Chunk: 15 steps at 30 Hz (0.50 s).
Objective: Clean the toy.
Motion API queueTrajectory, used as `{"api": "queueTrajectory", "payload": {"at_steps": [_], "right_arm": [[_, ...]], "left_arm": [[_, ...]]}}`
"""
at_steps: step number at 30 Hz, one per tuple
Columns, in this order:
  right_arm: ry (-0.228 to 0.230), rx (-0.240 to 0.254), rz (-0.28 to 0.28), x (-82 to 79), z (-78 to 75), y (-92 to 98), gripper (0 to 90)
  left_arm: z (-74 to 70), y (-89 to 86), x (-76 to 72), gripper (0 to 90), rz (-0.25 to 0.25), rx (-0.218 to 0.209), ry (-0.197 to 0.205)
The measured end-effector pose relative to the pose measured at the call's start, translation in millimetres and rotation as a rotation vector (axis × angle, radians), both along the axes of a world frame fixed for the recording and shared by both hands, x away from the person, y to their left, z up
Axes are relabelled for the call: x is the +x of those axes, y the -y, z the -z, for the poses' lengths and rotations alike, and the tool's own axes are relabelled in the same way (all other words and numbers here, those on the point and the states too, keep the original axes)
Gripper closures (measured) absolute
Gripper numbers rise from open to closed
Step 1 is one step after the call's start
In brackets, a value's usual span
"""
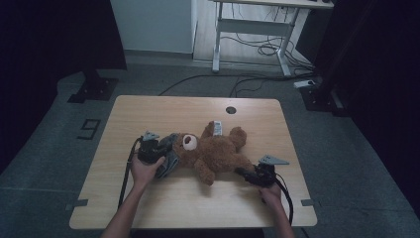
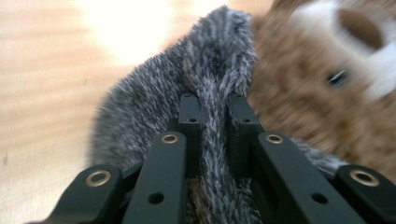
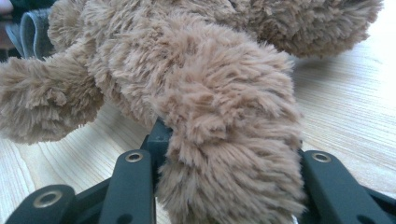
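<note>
A brown teddy bear [image 1: 213,151] lies on its back in the middle of the wooden table [image 1: 148,111], head toward the left. A grey furry cloth [image 1: 170,153] sits against its head. My left gripper [image 1: 159,148] is shut on a fold of that grey cloth [image 2: 215,70], with the bear's face [image 2: 345,65] just to its right. At the table's near right, my right gripper [image 1: 246,173] is shut on one of the bear's legs [image 3: 229,140], which bulges between the jaws. Another limb [image 3: 42,102] lies to the left.
A white tag [image 1: 217,128] lies on the bear's far side. A round cable hole [image 1: 231,110] sits near the table's far edge. Behind the table, a white desk frame [image 1: 252,29] and cables [image 1: 267,49] are on the floor. Black stands flank both sides.
</note>
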State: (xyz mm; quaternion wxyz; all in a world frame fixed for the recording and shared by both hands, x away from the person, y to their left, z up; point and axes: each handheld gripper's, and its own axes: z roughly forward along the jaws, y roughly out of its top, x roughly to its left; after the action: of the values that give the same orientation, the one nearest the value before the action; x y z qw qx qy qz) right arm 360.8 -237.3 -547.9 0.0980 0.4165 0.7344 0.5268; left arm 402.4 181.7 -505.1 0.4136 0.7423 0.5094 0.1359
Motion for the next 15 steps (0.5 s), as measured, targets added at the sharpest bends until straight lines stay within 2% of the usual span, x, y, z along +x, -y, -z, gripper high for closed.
{"api": "queueTrajectory", "payload": {"at_steps": [4,7,10,15], "right_arm": [[-0.004,-0.003,-0.001,-0.2,0.3,0.3,55.9],[-0.006,0.002,-0.001,0.1,1.0,1.2,55.8],[-0.007,0.005,0.005,0.1,1.8,2.5,55.8],[-0.016,0.007,0.019,0.6,2.4,6.7,55.9]], "left_arm": [[18.1,-5.1,-0.9,78.5,0.005,0.008,-0.060],[20.4,-8.0,-3.4,78.5,0.011,-0.012,-0.066],[6.0,-9.4,-8.9,78.6,0.010,-0.034,-0.019],[-35.1,8.2,-28.0,78.7,0.057,-0.032,0.136]]}}
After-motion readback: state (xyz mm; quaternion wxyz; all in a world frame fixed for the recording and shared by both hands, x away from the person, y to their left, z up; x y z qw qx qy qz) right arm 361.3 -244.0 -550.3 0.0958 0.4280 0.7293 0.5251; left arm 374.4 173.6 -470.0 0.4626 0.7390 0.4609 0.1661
